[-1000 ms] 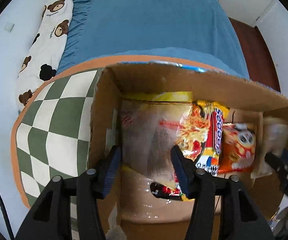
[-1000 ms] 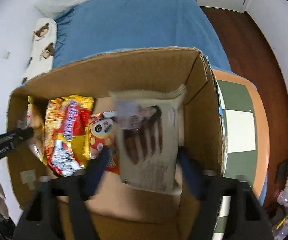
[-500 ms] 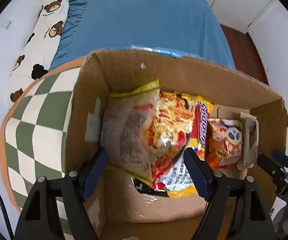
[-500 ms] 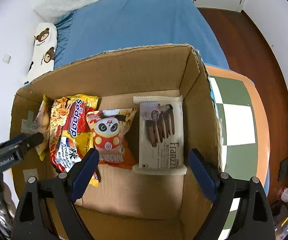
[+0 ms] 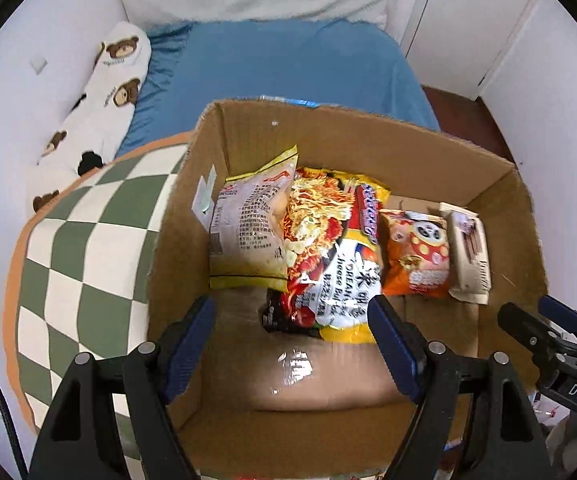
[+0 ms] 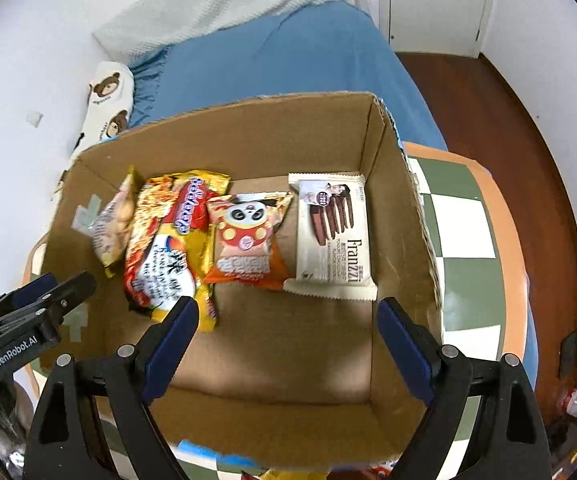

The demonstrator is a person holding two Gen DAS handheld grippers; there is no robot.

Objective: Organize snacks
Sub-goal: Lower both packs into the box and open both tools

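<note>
One open cardboard box (image 6: 248,140) of plain brown corrugated board, with rough-cut rims and a patch of clear tape glinting on its floor, holds four snack packets laid in a row along its far half. From one side to the other they are: a pale crinkly chip bag (image 5: 248,228) with yellow edges, leaning against the box wall beside a strip of tape; a glossy red-and-yellow noodle packet (image 6: 168,248), the largest of the four, overlapping the chip bag; an orange panda snack bag (image 6: 246,240), puffy with crimped ends; and a flat cream wafer packet (image 6: 334,232), rectangular with serrated seams and pictured chocolate sticks, lying nearest the opposite wall. The box sits on a bench covered by a green-and-white checked cloth (image 5: 84,240) with an orange border, next to a bed with a blue sheet (image 6: 288,52) and one white bear-print pillow (image 5: 100,100). Two grippers hang over the box, each with black arms and blue pads. The left gripper (image 5: 290,340) has its jaws apart and empty, above the near end of the noodle packet. The right gripper (image 6: 288,330) likewise stands wide and empty, over bare box floor, with the wafer packet and panda bag just beyond its fingertips.
</note>
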